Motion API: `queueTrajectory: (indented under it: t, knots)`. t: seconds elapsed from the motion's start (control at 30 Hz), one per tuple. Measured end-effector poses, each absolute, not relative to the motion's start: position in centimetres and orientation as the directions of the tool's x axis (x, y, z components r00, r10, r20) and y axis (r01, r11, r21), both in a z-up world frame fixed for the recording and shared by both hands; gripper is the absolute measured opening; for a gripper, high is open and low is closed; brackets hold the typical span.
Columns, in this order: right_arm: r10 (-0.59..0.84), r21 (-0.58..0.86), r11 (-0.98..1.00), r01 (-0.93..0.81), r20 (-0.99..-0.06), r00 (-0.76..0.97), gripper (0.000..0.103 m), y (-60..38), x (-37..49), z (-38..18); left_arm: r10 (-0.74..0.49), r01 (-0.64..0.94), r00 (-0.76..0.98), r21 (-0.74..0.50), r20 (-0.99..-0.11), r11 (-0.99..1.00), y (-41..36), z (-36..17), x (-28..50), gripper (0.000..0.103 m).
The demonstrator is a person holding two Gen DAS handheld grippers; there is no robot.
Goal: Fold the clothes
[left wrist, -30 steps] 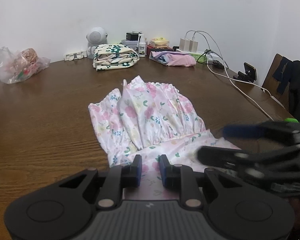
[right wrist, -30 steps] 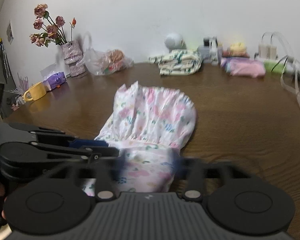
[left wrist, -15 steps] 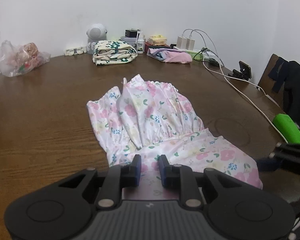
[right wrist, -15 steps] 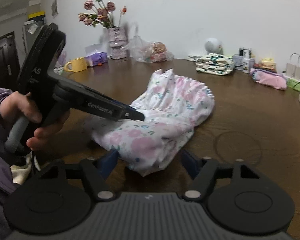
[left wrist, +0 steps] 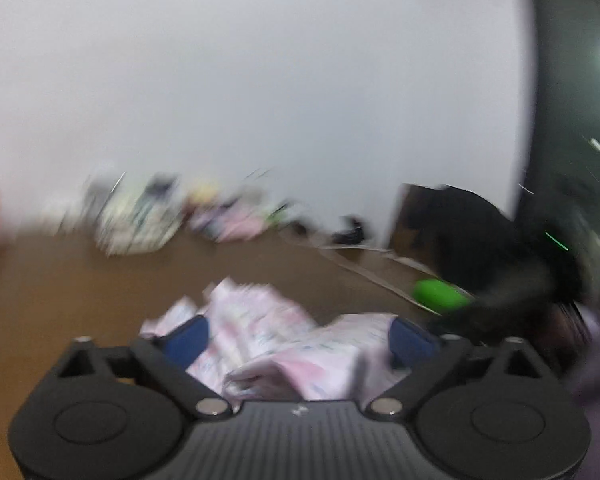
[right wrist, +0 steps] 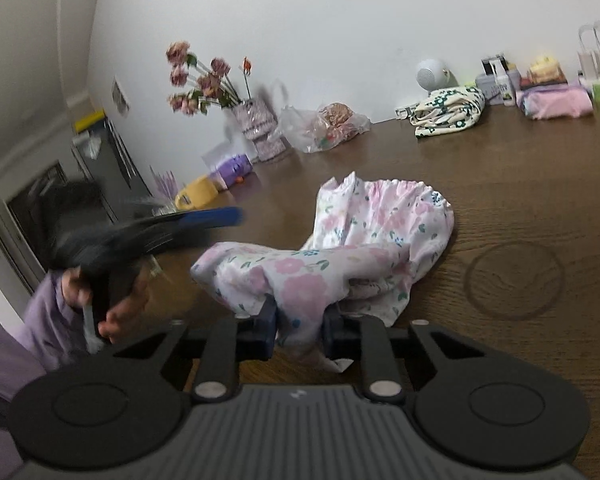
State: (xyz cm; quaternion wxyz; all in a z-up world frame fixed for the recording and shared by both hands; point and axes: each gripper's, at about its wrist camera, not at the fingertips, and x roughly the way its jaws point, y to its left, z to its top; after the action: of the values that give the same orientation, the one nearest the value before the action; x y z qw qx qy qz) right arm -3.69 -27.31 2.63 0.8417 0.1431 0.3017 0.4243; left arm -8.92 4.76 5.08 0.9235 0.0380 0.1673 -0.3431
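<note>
1 floral garment (right wrist: 364,248) – R gripper (right wrist: 300,330) clamped, L gripper (left wrist: 298,338) (spread)

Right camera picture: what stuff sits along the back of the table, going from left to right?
Yellow mug → purple toy → flower vase → plastic bag → folded flowery cloth → folded pink cloth.

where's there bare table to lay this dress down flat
Bare wood lies right of the floral dress, around the ring mark, and between the dress and the folded green-flowered cloth. The back edge by the wall is crowded.
</note>
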Motion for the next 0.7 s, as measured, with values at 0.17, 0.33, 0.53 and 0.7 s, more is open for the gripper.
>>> queueTrajectory:
  t: [0.17, 0.33, 0.53, 0.7]
  knots:
    - [0.829, 0.570, 0.559, -0.602, -0.388, 0.402, 0.020, -27.9, -1.8, 2.8, -0.624, 0.700, 0.714, 0.322, -0.317, 0.637, 2.9, 3.9, -12.8, 0.100]
    - [0.841, 0.564, 0.537, -0.628, -0.415, 0.347, 0.020, -27.8, -1.3, 3.4, -0.574, 0.718, 0.695, 0.452, -0.432, 0.529, -0.1, 2.0, -11.1, 0.100]
    - [0.857, 0.562, 0.502, -0.657, -0.426, 0.291, 0.019, -27.6, -2.2, 4.2, -0.600, 0.773, 0.632, 0.451, -0.491, 0.445, -1.5, 1.1, -8.7, 0.100]
    - [0.864, 0.535, 0.472, -0.701, -0.439, 0.247, 0.018, -27.2, -2.4, 4.9, -0.609, 0.851, 0.521, 0.312, -0.598, 0.421, -1.9, 0.3, -6.0, 0.067]
